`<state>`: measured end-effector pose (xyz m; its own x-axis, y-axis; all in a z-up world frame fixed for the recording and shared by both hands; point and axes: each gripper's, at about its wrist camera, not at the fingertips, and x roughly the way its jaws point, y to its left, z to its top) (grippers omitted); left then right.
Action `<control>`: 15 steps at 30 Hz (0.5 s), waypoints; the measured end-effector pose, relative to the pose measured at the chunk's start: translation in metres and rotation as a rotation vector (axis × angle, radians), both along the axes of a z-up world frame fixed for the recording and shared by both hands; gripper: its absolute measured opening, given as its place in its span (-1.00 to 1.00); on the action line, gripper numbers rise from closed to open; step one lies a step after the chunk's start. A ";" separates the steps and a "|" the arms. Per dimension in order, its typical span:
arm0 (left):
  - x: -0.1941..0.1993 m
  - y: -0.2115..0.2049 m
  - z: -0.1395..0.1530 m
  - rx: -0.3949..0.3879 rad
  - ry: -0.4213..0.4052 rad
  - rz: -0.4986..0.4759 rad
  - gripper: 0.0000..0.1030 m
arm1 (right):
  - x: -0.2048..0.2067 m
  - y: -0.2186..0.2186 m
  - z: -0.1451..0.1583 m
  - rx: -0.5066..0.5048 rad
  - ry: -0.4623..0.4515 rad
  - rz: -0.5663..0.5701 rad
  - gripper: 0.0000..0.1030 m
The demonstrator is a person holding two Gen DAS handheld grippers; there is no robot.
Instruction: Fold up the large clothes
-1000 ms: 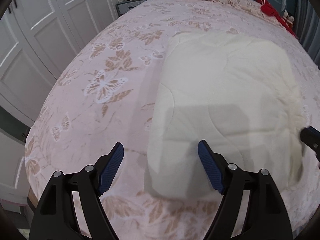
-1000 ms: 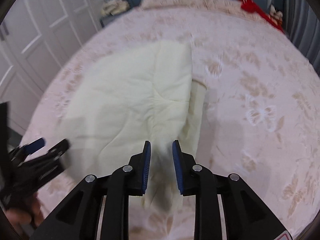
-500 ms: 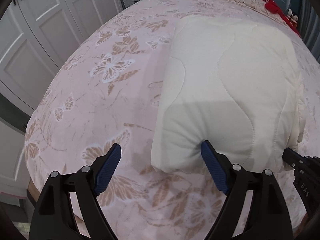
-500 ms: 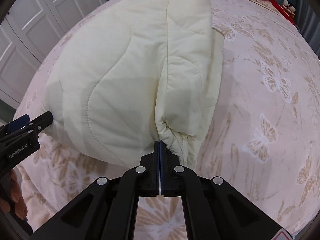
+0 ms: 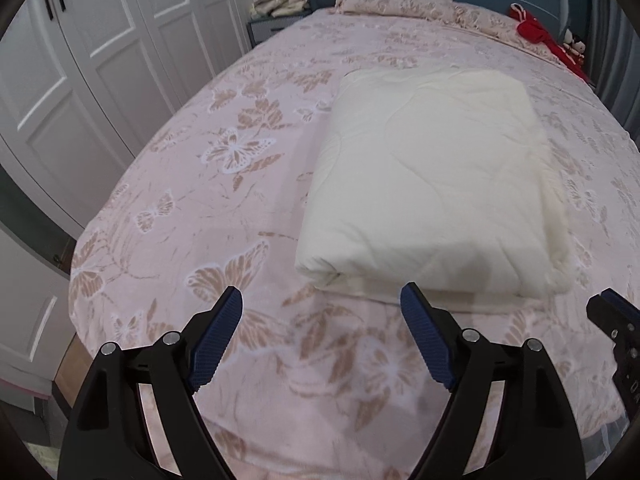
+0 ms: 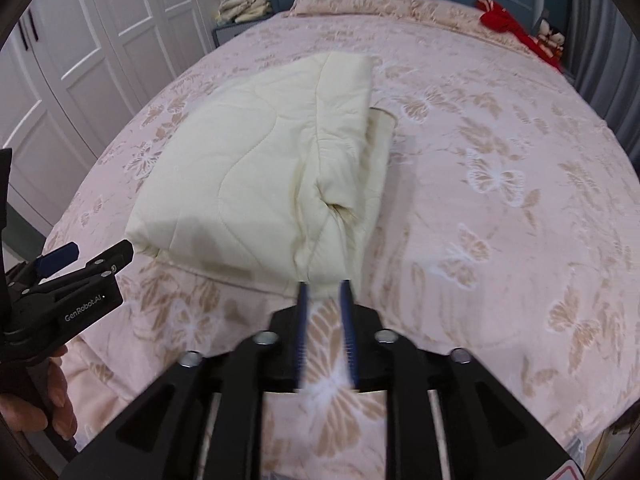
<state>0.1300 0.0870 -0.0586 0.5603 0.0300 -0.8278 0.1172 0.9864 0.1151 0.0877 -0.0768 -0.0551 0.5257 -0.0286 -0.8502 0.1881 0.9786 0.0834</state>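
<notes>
Cream quilted padded garment (image 5: 428, 196), folded into a thick rectangular bundle with wavy stitch lines, lies flat on the bed near its foot end, a narrower layer poking out along its right edge. Under it: soft pink bedspread with tan butterfly print (image 5: 224, 184), slightly rumpled. Matching pillow (image 6: 356, 0) at the teal headboard, red cloth (image 6: 516, 28) in the far right corner, white panelled wardrobe doors (image 5: 80, 80) along the left, a pile of pale folded cloths (image 6: 244, 8) on a small nightstand.

Your left gripper (image 5: 322, 300) has jaws spread wide, nothing between them, right blue ribbed pad just short of the bundle's near edge. Your right gripper (image 6: 325, 290): jaws have just been opening, now a narrow gap, blurred, empty, tips just short of the bundle's near corner.
</notes>
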 end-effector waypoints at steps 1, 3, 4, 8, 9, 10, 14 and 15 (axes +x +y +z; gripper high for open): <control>-0.005 -0.002 0.002 -0.001 -0.004 -0.004 0.54 | -0.006 0.000 0.002 -0.002 -0.010 -0.006 -0.39; -0.015 -0.005 0.005 -0.001 -0.009 -0.015 0.54 | -0.018 -0.002 0.007 -0.009 -0.026 -0.017 -0.31; -0.021 -0.007 0.007 0.001 -0.016 -0.019 0.54 | -0.023 0.000 0.008 -0.017 -0.031 -0.022 -0.27; -0.044 -0.012 0.012 0.021 -0.039 -0.012 0.73 | -0.044 0.001 0.015 -0.065 -0.064 -0.046 -0.03; -0.052 -0.013 0.012 0.020 -0.042 -0.009 0.74 | -0.049 0.001 0.016 -0.068 -0.071 -0.049 -0.01; -0.055 -0.013 0.013 0.018 -0.043 -0.008 0.74 | -0.054 0.001 0.017 -0.069 -0.077 -0.053 0.01; -0.075 -0.018 0.013 0.010 -0.044 -0.030 0.74 | -0.072 0.006 0.018 -0.088 -0.098 -0.059 0.16; -0.080 -0.019 0.014 0.011 -0.047 -0.036 0.74 | -0.076 0.008 0.017 -0.092 -0.100 -0.057 0.17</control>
